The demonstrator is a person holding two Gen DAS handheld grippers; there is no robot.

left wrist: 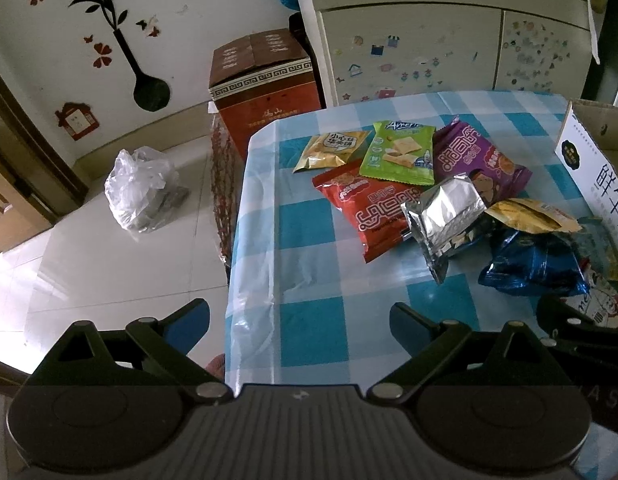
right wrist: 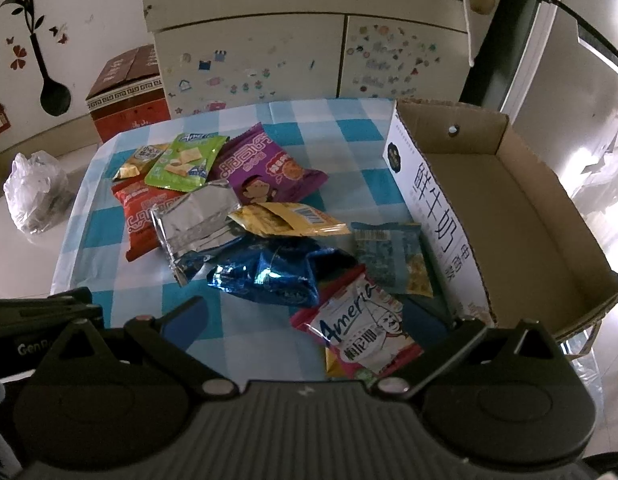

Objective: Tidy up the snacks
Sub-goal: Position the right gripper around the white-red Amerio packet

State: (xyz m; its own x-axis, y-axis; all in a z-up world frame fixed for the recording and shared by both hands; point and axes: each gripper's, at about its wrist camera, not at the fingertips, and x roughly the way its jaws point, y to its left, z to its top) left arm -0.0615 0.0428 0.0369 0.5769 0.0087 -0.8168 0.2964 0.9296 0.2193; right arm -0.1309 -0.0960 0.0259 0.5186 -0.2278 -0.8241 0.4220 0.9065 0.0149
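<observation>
Snack pile sits on the blue-check tablecloth point(right wrist: 269, 120), all of it left of the cardboard box point(right wrist: 521, 200). Box is open-topped, looks empty inside. Closest to the box wall: teal packet point(right wrist: 393, 256), touching or nearly so, can't tell from this angle. Left of that, crumpled blue bag point(right wrist: 269, 276), with the yellow packet point(right wrist: 285, 220) lying over its far edge. Silver pouch point(right wrist: 197, 220) overlaps the red bag point(right wrist: 137, 220). Purple bag point(right wrist: 265, 168), green packet point(right wrist: 185, 162) and a small gold packet point(right wrist: 139, 160) sit furthest from the box's near end. White-and-pink "America" packet point(right wrist: 365, 332) lies just beside the box's near corner.

Right gripper point(right wrist: 321, 320): jaws spread wide, nothing held, hanging over that America packet. Left gripper point(left wrist: 299, 316): also spread wide, empty, at the table's near-left edge, well apart from the box.

Beyond the table: brown carton point(left wrist: 261, 92) and plastic bag point(left wrist: 141, 188) on the floor.
</observation>
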